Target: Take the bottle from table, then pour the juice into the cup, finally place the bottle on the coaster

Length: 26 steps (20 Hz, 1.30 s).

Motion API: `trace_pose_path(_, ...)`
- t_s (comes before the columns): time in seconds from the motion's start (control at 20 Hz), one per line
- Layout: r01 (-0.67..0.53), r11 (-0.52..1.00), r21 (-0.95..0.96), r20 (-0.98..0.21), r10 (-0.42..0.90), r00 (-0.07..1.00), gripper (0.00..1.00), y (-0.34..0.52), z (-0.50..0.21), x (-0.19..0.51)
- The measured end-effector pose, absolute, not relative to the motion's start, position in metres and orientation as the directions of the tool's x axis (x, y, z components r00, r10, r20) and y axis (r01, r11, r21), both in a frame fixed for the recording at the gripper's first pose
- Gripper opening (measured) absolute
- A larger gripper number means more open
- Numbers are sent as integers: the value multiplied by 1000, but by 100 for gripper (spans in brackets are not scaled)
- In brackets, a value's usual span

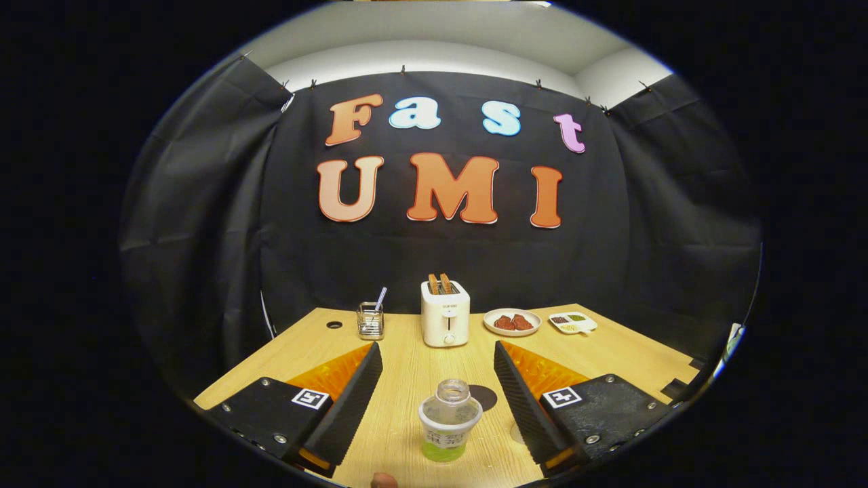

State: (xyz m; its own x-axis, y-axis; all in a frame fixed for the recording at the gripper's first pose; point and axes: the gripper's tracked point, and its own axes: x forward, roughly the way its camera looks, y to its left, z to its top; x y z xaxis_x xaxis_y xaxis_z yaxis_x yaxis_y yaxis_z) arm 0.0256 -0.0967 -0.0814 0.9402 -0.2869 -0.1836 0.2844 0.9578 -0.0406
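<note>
Pale wood grain runs across the table [407,366], and the bottle [449,417] stands upright on it, the best landmark for the rest. Clear plastic, its neck open with no cap on, it holds a shallow layer of green juice at the bottom. The gripper [437,359] is spread wide; its two fingers flank the bottle on either side with clear gaps, so neither one touches it and nothing is held. The bottle sits between them, close to their bases rather than the tips.

Just behind the bottle and a little to its right lies a dark round coaster [483,397], partly hidden by the bottle's neck. Farther back, nearly straight beyond the bottle, a white toaster [445,314] stands with two slices of toast poking up. Left of the toaster is a small wire holder [370,320] with a utensil leaning in it. Right of the toaster rests a plate [512,322] with reddish-brown pieces, then a small white tray [573,322] of condiments beyond it.
</note>
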Motion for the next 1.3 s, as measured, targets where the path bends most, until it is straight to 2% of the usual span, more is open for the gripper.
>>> trace_pose_path(0.7,285,958,-32,-299,-281,912,99,-102,-164,44)
trace_pose_path(1.2,322,945,-54,-277,-324,905,99,-110,-191,43)
trace_pose_path(1.3,338,938,-75,-273,-345,898,93,-114,-199,44)
